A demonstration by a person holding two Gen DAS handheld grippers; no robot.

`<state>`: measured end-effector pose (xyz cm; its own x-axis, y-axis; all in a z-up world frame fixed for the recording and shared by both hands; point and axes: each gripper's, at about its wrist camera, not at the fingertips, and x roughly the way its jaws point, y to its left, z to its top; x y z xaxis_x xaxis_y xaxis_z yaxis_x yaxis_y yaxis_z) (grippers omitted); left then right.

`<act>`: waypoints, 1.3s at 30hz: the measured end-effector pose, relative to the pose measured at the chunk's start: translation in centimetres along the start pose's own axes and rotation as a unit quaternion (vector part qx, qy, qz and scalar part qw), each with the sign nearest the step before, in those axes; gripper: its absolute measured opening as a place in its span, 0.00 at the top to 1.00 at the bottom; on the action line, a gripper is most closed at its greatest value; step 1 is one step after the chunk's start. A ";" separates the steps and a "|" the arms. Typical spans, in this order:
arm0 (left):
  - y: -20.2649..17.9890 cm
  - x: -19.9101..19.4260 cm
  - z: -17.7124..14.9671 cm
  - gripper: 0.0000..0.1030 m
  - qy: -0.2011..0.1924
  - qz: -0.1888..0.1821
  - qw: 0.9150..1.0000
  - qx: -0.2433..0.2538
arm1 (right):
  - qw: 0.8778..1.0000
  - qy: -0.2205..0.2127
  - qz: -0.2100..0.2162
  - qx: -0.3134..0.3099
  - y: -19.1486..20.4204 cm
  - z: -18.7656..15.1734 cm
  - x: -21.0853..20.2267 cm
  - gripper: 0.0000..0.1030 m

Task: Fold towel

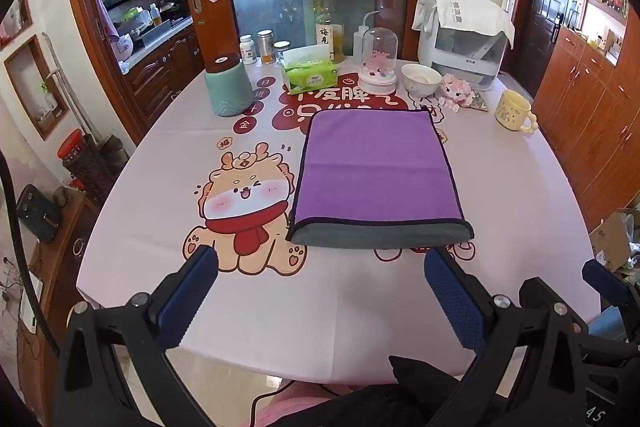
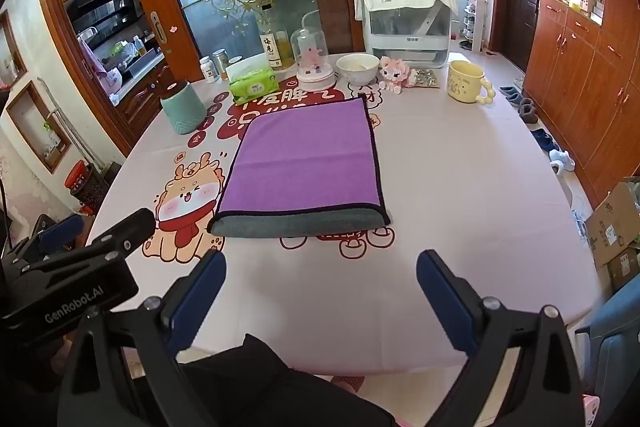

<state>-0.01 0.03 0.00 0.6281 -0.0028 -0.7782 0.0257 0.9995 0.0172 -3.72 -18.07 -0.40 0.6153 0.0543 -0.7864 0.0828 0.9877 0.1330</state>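
1. I hold both tools back at the near edge of the table (image 1: 320,307): the left gripper (image 1: 320,259) and the right gripper (image 2: 320,259) both hang spread wide, grasping nothing.
2. The towel (image 1: 376,167) lies flat mid-table, well apart from my fingertips, purple face up with a grey layer peeking out along its near edge, so I judge it already folded once.
3. It looks soft, light and limp; I expect it to drape and sag when lifted, with little risk of slipping from the padded fingers (image 2: 444,295).
4. I would pinch both layers together at the two near corners, one corner per gripper.
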 end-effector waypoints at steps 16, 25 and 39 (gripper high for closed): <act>-0.1 0.1 0.1 0.01 0.003 0.009 1.000 0.005 | 1.000 0.000 -0.004 -0.001 0.6 -0.2 -0.1 0.06; 0.3 0.2 -0.2 0.01 0.006 0.019 1.000 0.007 | 1.000 -0.001 -0.021 -0.001 -0.1 0.0 -0.2 0.06; 0.6 0.1 -0.3 0.01 0.008 0.018 1.000 0.007 | 1.000 -0.002 -0.022 0.001 -0.2 -0.1 -0.3 0.06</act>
<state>-0.18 0.60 -0.29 0.6165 0.0348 -0.7866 0.0133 0.9984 0.0546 -4.00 -18.27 -0.21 0.6148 0.0098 -0.7886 0.1120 0.9887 0.0997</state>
